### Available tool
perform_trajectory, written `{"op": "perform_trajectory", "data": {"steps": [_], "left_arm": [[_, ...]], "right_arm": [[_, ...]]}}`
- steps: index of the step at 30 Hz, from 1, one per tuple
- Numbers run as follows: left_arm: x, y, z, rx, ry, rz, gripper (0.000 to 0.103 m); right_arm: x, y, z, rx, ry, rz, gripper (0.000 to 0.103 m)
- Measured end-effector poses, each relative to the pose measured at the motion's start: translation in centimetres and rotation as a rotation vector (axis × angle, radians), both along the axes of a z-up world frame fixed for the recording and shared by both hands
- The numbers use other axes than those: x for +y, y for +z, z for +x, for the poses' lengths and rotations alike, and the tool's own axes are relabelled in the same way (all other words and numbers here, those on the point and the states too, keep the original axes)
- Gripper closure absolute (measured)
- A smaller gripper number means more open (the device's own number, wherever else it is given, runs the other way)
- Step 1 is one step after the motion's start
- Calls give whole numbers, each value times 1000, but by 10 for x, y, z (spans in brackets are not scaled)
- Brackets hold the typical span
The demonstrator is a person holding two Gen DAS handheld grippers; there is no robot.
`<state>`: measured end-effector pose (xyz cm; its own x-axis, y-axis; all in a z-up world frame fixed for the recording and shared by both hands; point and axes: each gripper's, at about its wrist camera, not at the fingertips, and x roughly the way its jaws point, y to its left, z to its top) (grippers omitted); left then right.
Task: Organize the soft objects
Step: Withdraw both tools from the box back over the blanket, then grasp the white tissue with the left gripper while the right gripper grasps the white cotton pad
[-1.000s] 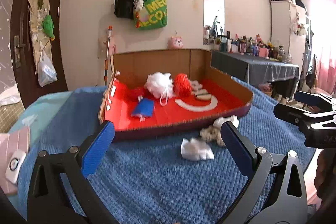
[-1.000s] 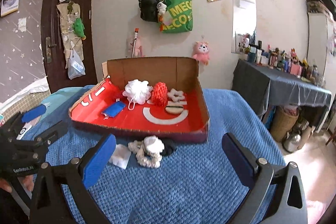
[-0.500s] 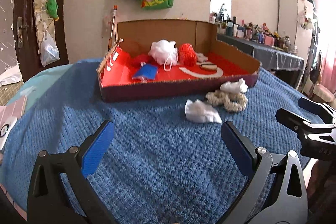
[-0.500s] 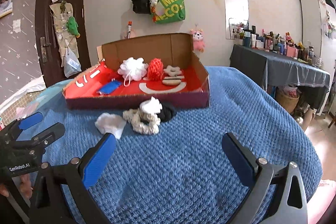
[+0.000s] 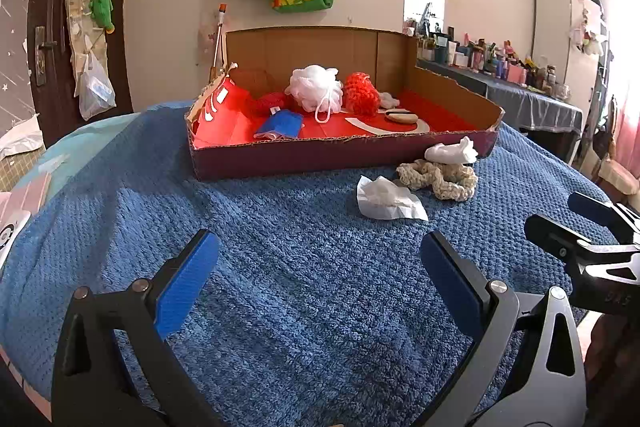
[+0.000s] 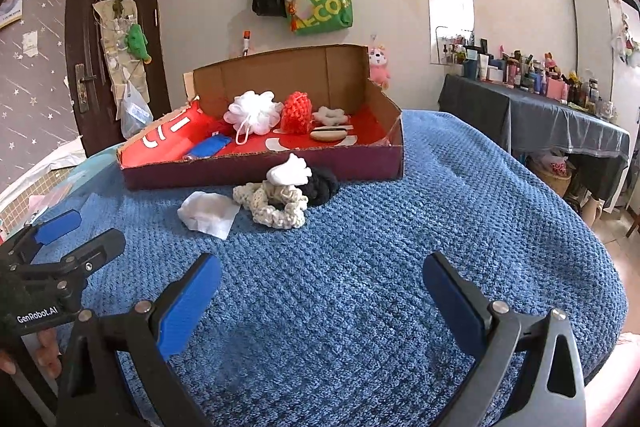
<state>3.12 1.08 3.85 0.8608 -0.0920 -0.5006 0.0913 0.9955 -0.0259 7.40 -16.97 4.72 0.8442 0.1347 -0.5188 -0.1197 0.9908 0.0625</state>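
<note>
Both grippers have dropped lower over the blue blanket (image 5: 304, 267); the left gripper (image 5: 320, 279) and right gripper (image 6: 322, 293) gape empty. Beyond lie a white tissue (image 6: 208, 213) and crocheted scrunchie (image 6: 276, 207), likely light and limp, best pinched mid-bunch, before the cardboard box (image 6: 260, 171).

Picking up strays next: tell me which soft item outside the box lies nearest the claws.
The flat white cloth on the blue blanket; the cream crochet piece lies behind, nearer the box.
</note>
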Motion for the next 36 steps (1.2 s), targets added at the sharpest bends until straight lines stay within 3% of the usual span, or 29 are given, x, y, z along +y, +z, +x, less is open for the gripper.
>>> {"op": "perform_trajectory", "data": {"steps": [16, 28, 34, 36], "left_arm": [[-2, 8, 27, 48, -37, -4, 0], [-20, 13, 70, 159, -167, -1, 1], [-29, 10, 89, 204, -223, 21, 12], [-31, 8, 95, 225, -241, 21, 21]], "right_arm": [[-9, 10, 32, 43, 10, 53, 0], [-4, 26, 78, 86, 91, 27, 0], [3, 25, 100, 120, 135, 4, 10], [6, 24, 106, 130, 156, 3, 13]]}}
